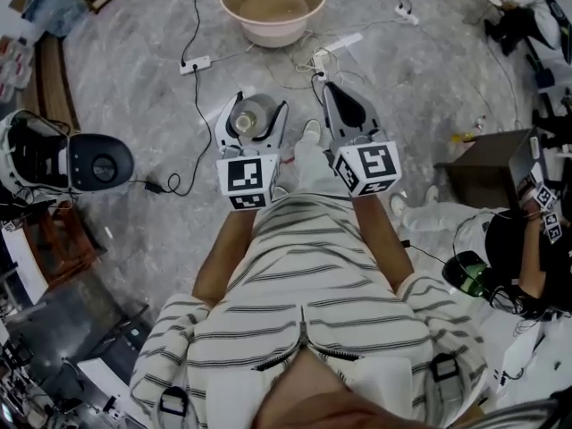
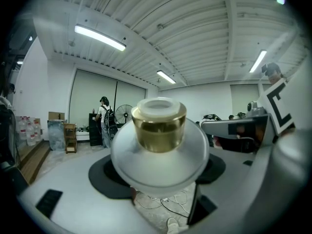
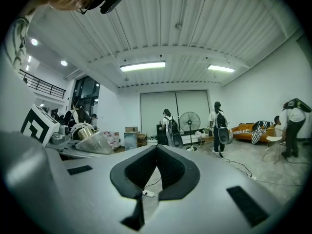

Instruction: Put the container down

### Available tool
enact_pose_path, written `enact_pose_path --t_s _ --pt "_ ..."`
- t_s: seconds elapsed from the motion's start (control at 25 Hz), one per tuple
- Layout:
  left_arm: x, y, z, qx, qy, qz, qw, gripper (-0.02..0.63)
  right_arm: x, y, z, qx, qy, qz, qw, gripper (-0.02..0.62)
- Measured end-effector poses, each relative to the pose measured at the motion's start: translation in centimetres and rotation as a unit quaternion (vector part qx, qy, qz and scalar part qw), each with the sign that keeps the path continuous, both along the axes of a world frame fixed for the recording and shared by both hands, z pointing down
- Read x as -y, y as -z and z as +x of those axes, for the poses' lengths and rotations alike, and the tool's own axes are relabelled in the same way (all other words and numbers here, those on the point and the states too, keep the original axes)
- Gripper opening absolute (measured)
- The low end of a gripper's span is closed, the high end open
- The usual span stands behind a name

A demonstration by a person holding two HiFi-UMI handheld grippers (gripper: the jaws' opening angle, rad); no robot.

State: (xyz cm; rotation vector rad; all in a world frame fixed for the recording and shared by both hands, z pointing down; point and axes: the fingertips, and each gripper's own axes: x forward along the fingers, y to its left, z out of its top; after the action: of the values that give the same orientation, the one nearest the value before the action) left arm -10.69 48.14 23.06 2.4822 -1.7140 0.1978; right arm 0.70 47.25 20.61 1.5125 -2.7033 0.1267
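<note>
The container (image 1: 249, 117) is a clear, round-bodied vessel with a gold collar and a white cap (image 2: 158, 110). My left gripper (image 1: 253, 121) is shut on its body, holding it up in the air over the marble floor. In the left gripper view the container (image 2: 160, 152) fills the space between the dark pads (image 2: 104, 178). My right gripper (image 1: 347, 113) is level with the left one and just to its right. It is shut, its pads meeting at the tip (image 3: 156, 150) with nothing held. The right gripper view shows the container (image 3: 90, 139) off to the left.
A beige basin (image 1: 273, 5) stands on the floor ahead, with power strips (image 1: 195, 64) and cables around it. A white and dark appliance (image 1: 96, 163) sits at the left and a brown box (image 1: 487, 164) at the right. People and a standing fan (image 3: 188, 122) are far across the room.
</note>
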Motion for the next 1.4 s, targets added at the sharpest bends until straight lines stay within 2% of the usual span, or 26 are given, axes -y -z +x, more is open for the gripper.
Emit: enact_pose_path --t_s 0.32,0.48,0.76,1.12,1.4 --pt "4.0 -0.3 -1.1 0.009 0.006 -0.006 0.9999 0.331 4.1 -0.8 -1.4 0.003 0.008 -0.004 1.000 0.009" --pt "7.3 -0.7 -0.9 0.019 0.000 -0.009 0.9998 0.331 7.8 -1.4 -1.4 0.012 0.002 -0.009 1.000 0.009" --pt "16.0 -1.5 -0.9 0.025 0.000 -0.024 0.9994 0.331 16.6 -1.7 -1.1 0.018 0.003 -0.017 1.000 0.009" --pt "28.6 -0.9 1.5 0.033 0.006 -0.034 0.9989 0.331 29.9 -1.1 0.7 0.022 0.015 -0.029 0.999 0.009" --pt "35.5 -1.7 2.4 0.034 0.014 -0.041 0.9985 0.331 37.1 -2.1 2.0 0.019 0.017 -0.038 0.999 0.009"
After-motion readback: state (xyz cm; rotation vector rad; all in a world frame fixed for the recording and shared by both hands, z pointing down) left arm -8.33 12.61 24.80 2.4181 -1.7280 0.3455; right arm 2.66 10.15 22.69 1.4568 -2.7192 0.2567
